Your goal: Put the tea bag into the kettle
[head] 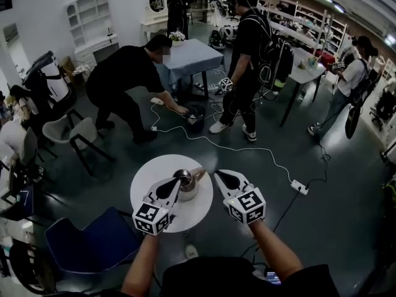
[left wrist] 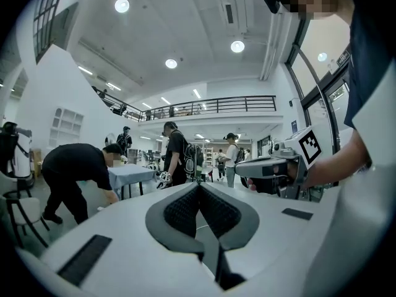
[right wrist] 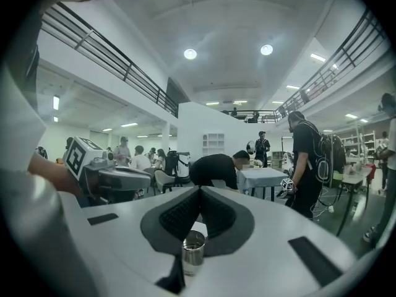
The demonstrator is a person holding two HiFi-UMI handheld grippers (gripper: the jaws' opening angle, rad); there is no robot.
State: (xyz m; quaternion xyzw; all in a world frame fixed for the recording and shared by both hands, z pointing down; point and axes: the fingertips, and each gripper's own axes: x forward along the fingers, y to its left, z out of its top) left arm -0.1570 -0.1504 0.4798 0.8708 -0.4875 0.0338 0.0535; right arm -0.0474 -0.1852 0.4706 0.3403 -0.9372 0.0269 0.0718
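Grey ribbed pads of the left gripper (left wrist: 198, 188) are pressed together, and nothing clear sits between them. The right gripper (right wrist: 199, 190) is closed at its tips too; a small shiny metal cylinder (right wrist: 193, 250) shows in the gap below them. Between both grippers the steel kettle (head: 185, 183) stands on the round white table (head: 145, 173). I cannot make out the tea bag.
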